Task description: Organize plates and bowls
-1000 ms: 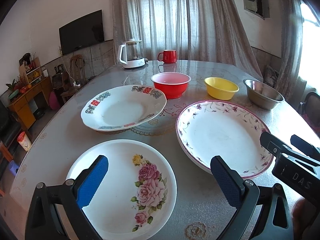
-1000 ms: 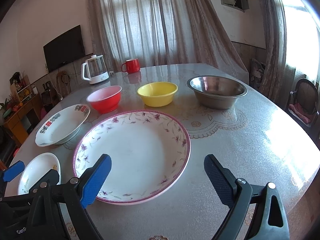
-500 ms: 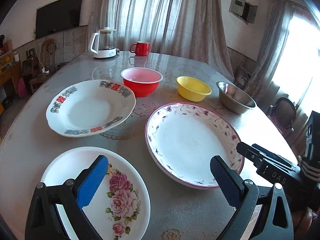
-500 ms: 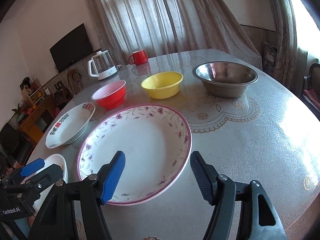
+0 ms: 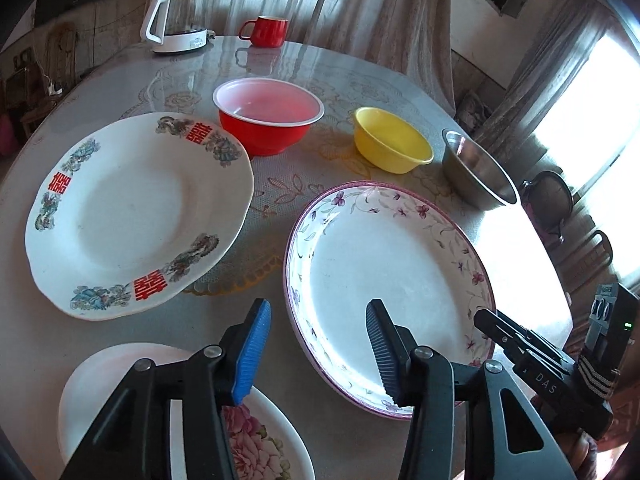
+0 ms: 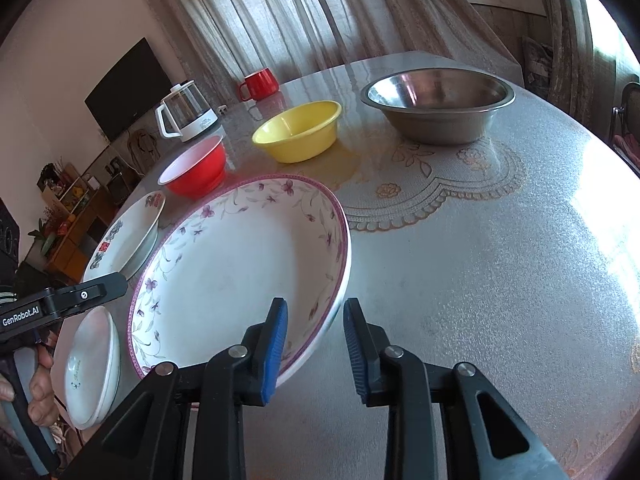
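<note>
Left tongs (image 5: 318,344): just been closing, part spread, plate rim between, seemingly unpinched.
Right tongs (image 6: 314,340): closing too, astride the near rim.
Flowered plate (image 6: 240,276): flat on table (image 6: 480,260).

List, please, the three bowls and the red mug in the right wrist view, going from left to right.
red bowl → red mug → yellow bowl → steel bowl

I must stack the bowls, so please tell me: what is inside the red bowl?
Nothing shows inside the red bowl: only its pale pink inner wall and bottom, seen from the left wrist camera. Its near rim covers a thin strip of the inside.
</note>
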Action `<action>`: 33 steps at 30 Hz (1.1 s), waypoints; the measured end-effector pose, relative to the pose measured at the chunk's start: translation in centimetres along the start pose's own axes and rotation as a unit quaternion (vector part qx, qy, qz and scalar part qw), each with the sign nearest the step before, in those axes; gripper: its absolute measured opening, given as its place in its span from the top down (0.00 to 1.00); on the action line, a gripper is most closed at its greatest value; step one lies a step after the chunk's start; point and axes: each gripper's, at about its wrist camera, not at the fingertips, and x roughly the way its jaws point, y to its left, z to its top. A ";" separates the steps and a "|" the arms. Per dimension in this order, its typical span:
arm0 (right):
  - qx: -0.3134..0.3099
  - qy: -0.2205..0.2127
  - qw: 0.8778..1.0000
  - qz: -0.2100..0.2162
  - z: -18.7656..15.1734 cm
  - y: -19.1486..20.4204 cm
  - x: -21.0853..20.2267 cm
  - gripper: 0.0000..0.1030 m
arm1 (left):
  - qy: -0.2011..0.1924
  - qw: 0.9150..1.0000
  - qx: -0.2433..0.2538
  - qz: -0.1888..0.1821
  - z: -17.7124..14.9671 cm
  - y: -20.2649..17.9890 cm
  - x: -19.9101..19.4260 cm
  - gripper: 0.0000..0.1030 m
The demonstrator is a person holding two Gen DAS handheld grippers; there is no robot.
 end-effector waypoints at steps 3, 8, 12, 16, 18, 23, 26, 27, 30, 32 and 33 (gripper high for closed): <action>0.000 0.007 1.000 0.004 0.2 -0.2 0.5 0.72 | 0.016 1.000 0.000 0.005 0.8 0.3 1.1 0.65; -0.001 0.013 1.000 0.006 0.4 -0.2 1.2 0.72 | 0.039 0.999 0.005 0.032 1.7 0.9 2.8 0.65; -0.015 0.013 1.000 0.005 0.3 0.0 1.3 0.72 | 0.058 0.997 0.024 0.035 1.8 0.5 3.7 0.70; -0.026 0.015 1.000 0.000 0.5 0.3 1.4 0.72 | 0.062 0.996 0.044 0.045 1.7 -0.1 4.6 0.71; -0.037 0.016 0.999 -0.002 0.5 0.4 1.4 0.72 | 0.058 0.996 0.040 0.049 1.7 -0.1 4.6 0.71; -0.081 0.017 0.996 -0.016 0.4 1.0 1.6 0.72 | 0.047 0.997 0.025 0.050 1.6 0.1 4.4 0.71; -0.076 0.021 0.997 -0.008 0.7 0.6 1.6 0.73 | 0.046 0.999 -0.001 0.020 1.3 0.5 3.8 0.71; -0.076 0.017 0.997 -0.011 0.9 0.5 1.5 0.73 | 0.045 0.999 -0.006 0.011 1.1 0.5 3.5 0.71; -0.062 0.004 0.998 -0.010 2.0 -0.3 1.2 0.73 | 0.048 0.999 -0.011 0.002 0.8 0.3 3.7 0.72; -0.064 0.004 0.998 -0.016 2.9 -0.5 1.4 0.75 | 0.049 0.998 -0.025 0.003 0.9 0.5 3.8 0.72; -0.073 0.010 0.997 -0.019 3.4 -0.3 1.7 0.75 | 0.049 0.998 -0.031 0.004 1.1 0.6 3.8 0.72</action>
